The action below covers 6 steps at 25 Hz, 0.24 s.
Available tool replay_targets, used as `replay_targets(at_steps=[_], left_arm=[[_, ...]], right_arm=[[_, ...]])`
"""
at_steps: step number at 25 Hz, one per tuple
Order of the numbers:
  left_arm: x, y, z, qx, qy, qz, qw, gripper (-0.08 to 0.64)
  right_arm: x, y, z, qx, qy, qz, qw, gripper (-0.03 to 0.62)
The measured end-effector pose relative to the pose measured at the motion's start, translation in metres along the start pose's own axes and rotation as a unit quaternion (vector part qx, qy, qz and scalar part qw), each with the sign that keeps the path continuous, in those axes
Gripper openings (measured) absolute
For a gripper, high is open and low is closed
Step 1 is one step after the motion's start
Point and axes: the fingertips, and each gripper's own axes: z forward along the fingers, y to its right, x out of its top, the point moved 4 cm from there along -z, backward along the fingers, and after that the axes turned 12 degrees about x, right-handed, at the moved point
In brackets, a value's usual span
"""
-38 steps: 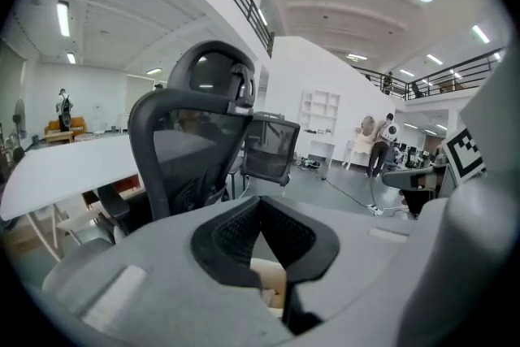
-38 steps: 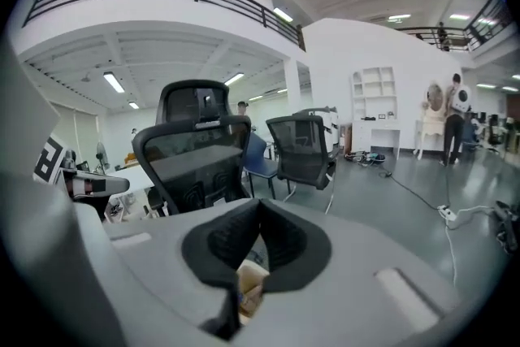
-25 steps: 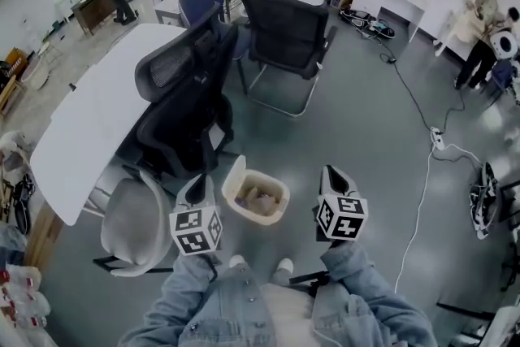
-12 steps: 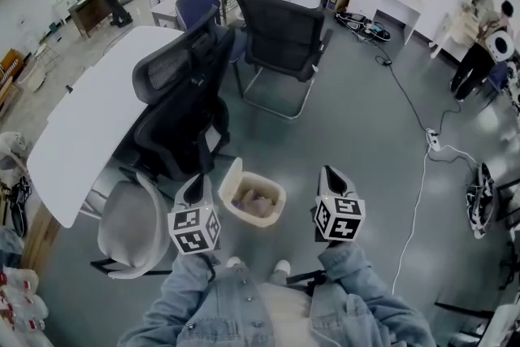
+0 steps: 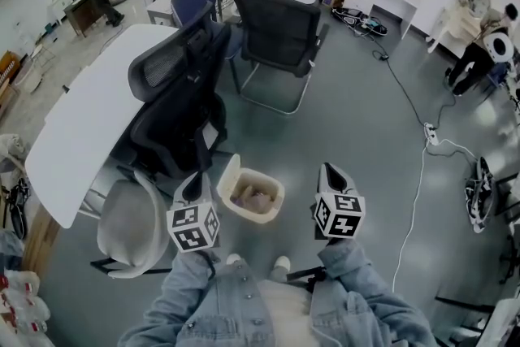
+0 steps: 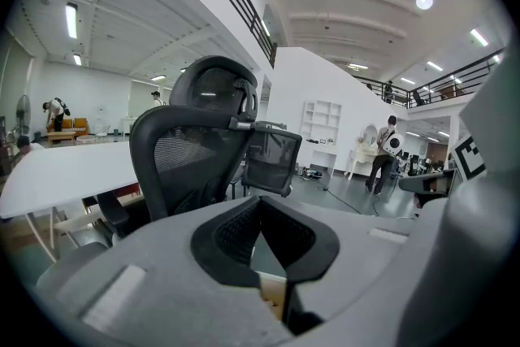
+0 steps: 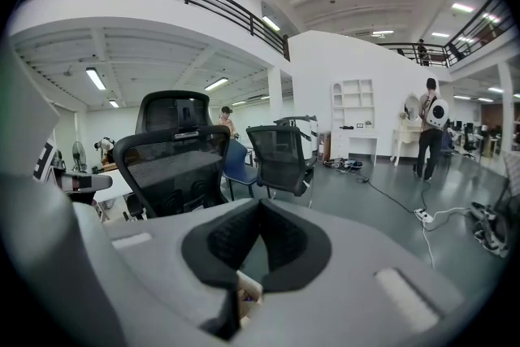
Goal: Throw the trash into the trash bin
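Cream trash bin (image 5: 262, 216) holds crumpled trash (image 5: 253, 197), probably light and soft, easiest pinched at a fold; left gripper (image 5: 193, 181) and right gripper (image 5: 328, 172) sit clenched, empty.

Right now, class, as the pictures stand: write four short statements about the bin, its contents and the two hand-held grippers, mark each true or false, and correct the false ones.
1. The trash bin stands on the floor between the left hand-held gripper and the right hand-held gripper. True.
2. The bin is empty. False: trash lies inside it.
3. The right hand-held gripper carries a piece of trash. False: its jaws are shut with nothing between them.
4. A black mesh chair stands beyond the bin, beside a white table. True.
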Motion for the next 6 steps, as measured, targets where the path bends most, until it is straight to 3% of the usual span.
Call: replay_targets(at_steps=[6], left_arm=[[0.0009, 0.0008, 0.0023, -0.002, 0.001, -0.008, 1.0, 0.011]], right_arm=[[0.0005, 0.0026, 0.0006, -0.002, -0.001, 0.0, 1.0, 0.003]])
